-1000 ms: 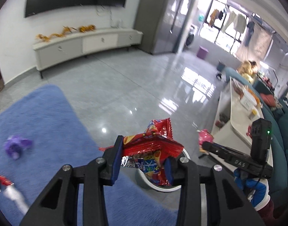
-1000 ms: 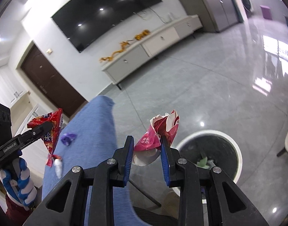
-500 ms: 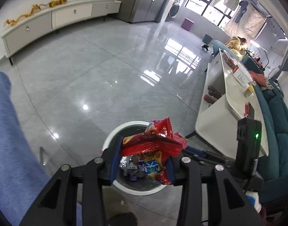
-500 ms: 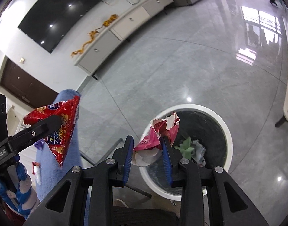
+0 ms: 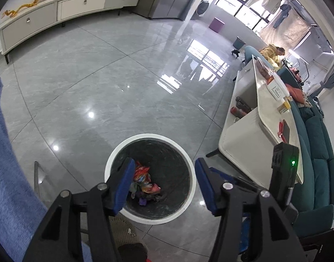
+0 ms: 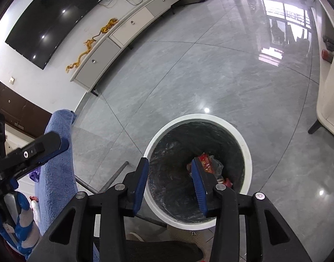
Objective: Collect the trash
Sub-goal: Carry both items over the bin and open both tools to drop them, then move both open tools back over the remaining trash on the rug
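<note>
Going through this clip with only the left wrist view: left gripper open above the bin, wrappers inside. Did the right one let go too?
Observer: Yes. The right gripper is open above the bin, with nothing between its fingers.
Operator: Any trash outside the bin that I can't see?
Observer: Possibly. A small purple item shows at the edge of the blue cover; it is too small to identify.
</note>
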Available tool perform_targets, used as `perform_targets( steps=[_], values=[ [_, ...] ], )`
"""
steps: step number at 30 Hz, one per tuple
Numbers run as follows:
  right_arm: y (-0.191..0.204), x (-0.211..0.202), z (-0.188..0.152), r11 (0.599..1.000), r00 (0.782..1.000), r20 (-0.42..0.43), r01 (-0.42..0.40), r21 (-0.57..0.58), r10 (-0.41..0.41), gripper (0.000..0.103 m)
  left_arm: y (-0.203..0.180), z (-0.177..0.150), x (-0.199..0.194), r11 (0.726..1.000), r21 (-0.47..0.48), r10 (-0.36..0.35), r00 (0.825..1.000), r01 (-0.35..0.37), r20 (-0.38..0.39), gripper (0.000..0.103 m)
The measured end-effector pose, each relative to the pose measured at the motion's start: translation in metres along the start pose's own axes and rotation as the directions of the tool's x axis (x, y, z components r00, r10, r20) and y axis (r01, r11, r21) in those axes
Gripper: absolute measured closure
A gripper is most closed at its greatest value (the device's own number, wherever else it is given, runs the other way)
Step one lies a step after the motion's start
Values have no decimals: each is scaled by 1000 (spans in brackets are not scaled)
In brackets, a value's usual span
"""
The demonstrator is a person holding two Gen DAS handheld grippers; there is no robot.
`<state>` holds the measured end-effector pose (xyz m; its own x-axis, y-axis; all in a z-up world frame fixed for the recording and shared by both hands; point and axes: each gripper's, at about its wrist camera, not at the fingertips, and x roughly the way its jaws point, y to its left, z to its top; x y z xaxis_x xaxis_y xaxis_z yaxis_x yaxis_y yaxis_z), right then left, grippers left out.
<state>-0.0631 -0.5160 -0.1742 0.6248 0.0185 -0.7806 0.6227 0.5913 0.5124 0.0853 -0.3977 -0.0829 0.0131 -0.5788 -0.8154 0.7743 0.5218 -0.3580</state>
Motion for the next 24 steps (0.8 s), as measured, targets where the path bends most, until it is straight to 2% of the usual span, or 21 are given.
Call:
perform_targets(
  steps=[6, 12, 18, 24],
  values=[
    [0, -24, 1, 1000, 999, 36, 0, 11, 0, 63, 5, -13, -38, 999, -7, 44, 998, -44, 54, 47],
    [23, -56, -1, 999, 996, 87, -18, -39, 21, 63, 13, -35, -96, 997, -8, 73, 988, -73, 137, 47],
    [52, -87, -7, 994, 990, 130, -36, -101, 49, 63, 26, -63, -153, 993, -26, 119, 968, -117, 222, 47],
    [88, -109, -16, 981, 987, 144, -48, -188, 76, 63, 55, -100, -208, 985, -81, 168, 941, -150, 295, 47]
  ],
)
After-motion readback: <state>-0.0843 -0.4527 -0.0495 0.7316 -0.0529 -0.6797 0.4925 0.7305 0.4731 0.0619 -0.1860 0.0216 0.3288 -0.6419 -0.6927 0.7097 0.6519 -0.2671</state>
